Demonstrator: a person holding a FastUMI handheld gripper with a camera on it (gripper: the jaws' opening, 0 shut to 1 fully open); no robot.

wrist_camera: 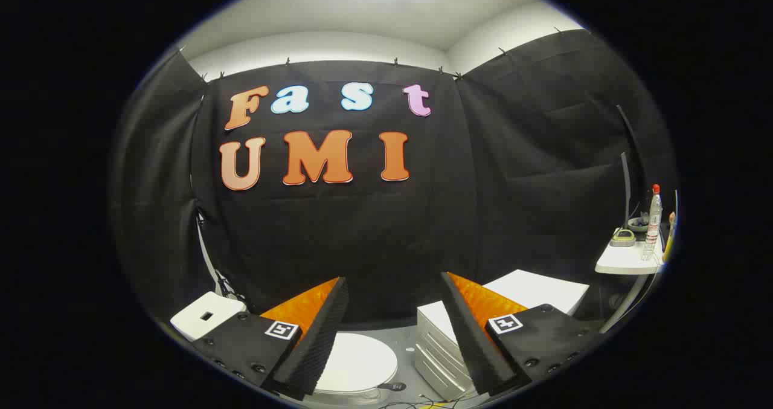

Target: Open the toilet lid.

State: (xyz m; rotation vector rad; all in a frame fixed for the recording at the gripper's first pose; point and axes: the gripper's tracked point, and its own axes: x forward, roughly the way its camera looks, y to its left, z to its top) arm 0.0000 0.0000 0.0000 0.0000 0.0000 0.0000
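Note:
The toilet lid (356, 363) is a white oval, lying flat and closed, low between my two fingers and partly hidden behind the left one. My gripper (394, 282) is open, held well above the lid, with nothing between its fingers (314, 342). The black cloth wall stands beyond the fingertips.
A white drawer unit (438, 348) stands right of the toilet, behind the right finger. A white box (206, 316) sits at the far left. At the right, a small white table (628, 259) carries a clear bottle (653, 222) and small items. Cables lie on the grey floor (416, 404).

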